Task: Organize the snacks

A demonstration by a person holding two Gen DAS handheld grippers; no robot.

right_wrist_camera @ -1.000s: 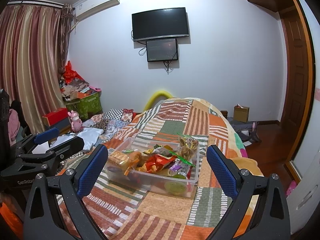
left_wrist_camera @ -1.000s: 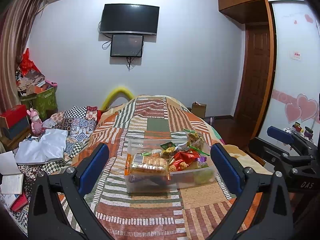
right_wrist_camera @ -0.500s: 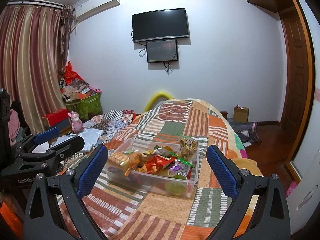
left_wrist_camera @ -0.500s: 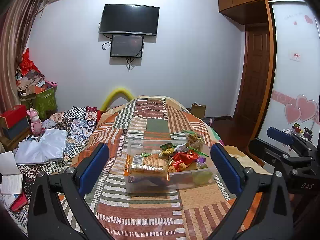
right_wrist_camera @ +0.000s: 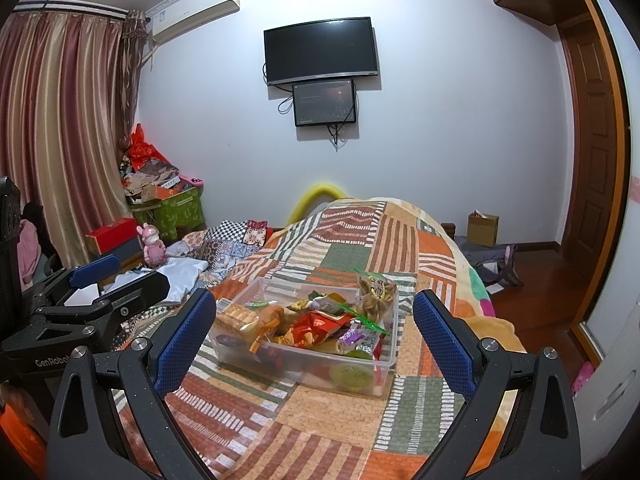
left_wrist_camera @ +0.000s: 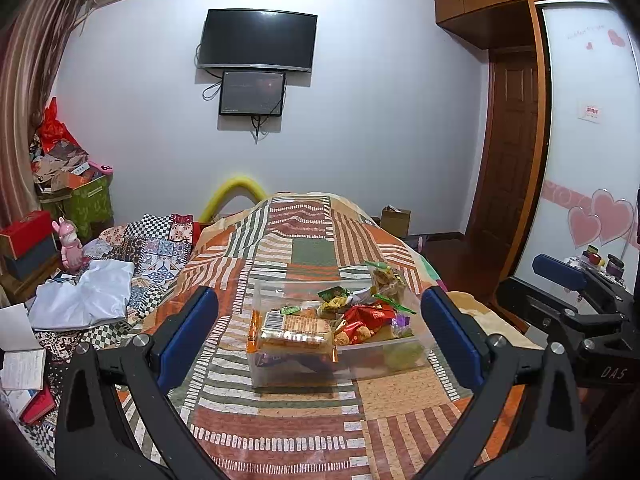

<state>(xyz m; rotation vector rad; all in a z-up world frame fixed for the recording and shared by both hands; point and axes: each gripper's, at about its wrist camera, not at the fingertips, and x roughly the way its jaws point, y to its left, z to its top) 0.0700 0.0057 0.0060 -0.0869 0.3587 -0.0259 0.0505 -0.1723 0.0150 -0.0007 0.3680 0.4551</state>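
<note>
A clear plastic bin point(left_wrist_camera: 400, 354) full of snack packets stands on the patchwork bedspread point(left_wrist_camera: 312, 248); it also shows in the right wrist view point(right_wrist_camera: 308, 364). Inside lie a biscuit pack point(left_wrist_camera: 296, 330), a red packet point(left_wrist_camera: 366, 316), a knotted bag of snacks point(right_wrist_camera: 376, 292) and a purple packet point(right_wrist_camera: 352, 338). My left gripper point(left_wrist_camera: 320, 332) is open and empty, held short of the bin. My right gripper point(right_wrist_camera: 316, 336) is open and empty, also short of the bin. Each gripper shows in the other's view, the right one point(left_wrist_camera: 560, 276) and the left one point(right_wrist_camera: 94, 266).
Loose cloths and a white sheet point(left_wrist_camera: 88, 296) lie left of the bed, with a pink toy point(left_wrist_camera: 72, 248), red box point(left_wrist_camera: 26, 232) and green crate point(left_wrist_camera: 86, 200). A cardboard box point(right_wrist_camera: 482, 228) sits on the floor by the far wall. A wooden door point(left_wrist_camera: 508, 152) is at right.
Both grippers have eased slightly; the view of the bin shifted a little. Nothing was taken hold of.
</note>
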